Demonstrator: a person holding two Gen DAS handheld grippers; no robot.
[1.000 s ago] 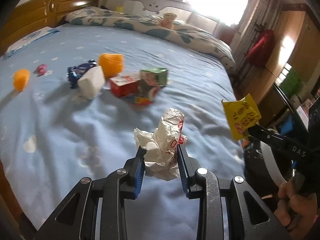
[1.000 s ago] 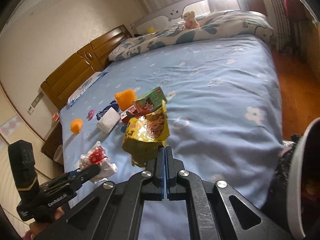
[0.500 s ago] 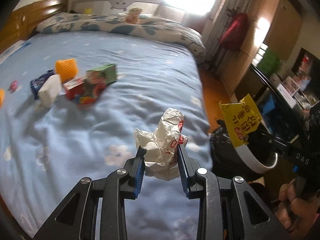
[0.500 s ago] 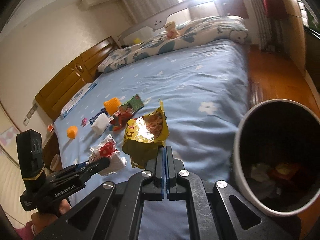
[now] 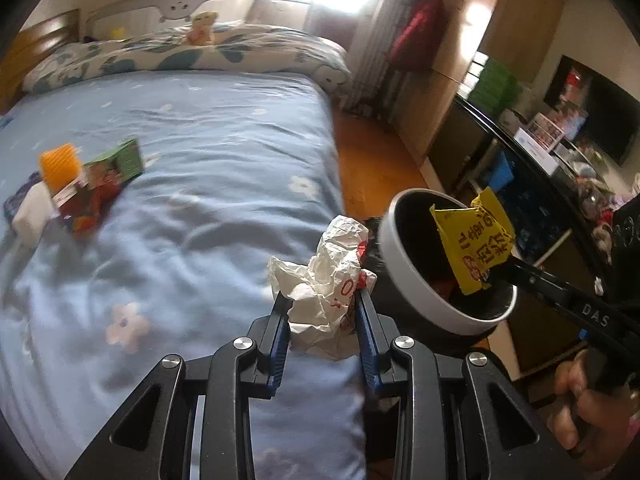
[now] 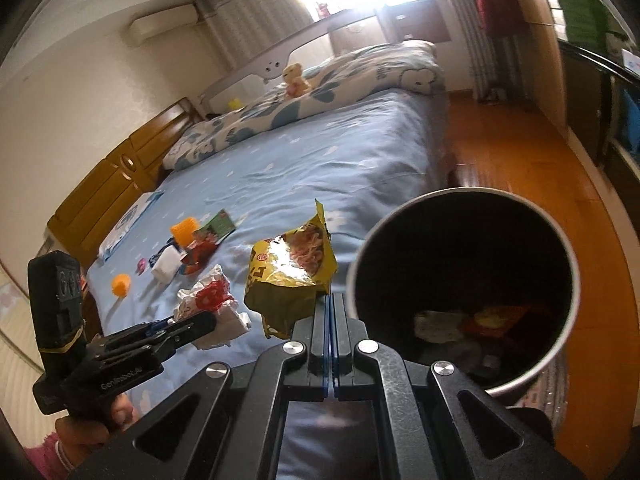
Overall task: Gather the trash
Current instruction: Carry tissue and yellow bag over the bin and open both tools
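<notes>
Beside the bed: round grey trash bin (image 6: 464, 280) with a dark interior, crumpled rubbish at its bottom.
Left claw (image 5: 322, 316): blue pads clamped on a crumpled white paper wrapper (image 5: 324, 280) with red print.
Right claw (image 6: 331, 308): pressed together on a glossy, creased yellow noodle packet (image 6: 290, 276) just beside the bin's rim.
Bed (image 5: 208, 152): smooth blue flowered sheet, with small cartons (image 5: 108, 172) well apart from the bin.
</notes>
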